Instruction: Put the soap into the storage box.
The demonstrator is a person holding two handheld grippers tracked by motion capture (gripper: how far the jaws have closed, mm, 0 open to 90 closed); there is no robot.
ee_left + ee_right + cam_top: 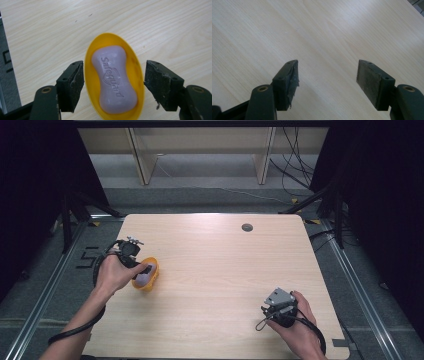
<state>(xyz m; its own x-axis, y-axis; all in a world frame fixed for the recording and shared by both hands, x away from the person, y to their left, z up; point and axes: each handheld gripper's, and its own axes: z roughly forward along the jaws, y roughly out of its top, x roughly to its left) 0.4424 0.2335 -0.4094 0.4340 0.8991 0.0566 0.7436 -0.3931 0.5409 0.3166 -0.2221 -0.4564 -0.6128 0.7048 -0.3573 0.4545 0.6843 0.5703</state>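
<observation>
1. We take the yellow dish (113,75) as our landmark. It rests on the table (225,270) near the left edge, with the lilac soap bar (113,78) lying lengthwise inside it.

2. The left gripper (113,80) straddles the dish. Its jaws stand apart, one on each long side of the rim, the left pad just beside the rim and the right pad clear of it. We judge nothing is gripped: the dish sits on the table on its own. The spread suits a release, or a hold across the dish's narrow width.

3. In the high view the left hand (112,275) holds the left gripper angled down over the dish.

4. The right gripper (328,82) is well apart from the dish, toward the near right corner of the table. Its jaws are wide open over bare wood with nothing between them; we judge it is parked out of the way.

5. Materials: the dish is a smooth, glossy oval shell, apparently plastic, with a thin raised rim. The soap is matte and waisted, with rounded ends and a brand name pressed into its top face. We would expect it to be slippery if wet.

6. The jaw pads (75,85) are black, rough and worn, with frayed edges. The table is pale wood grain with a satin finish.
</observation>
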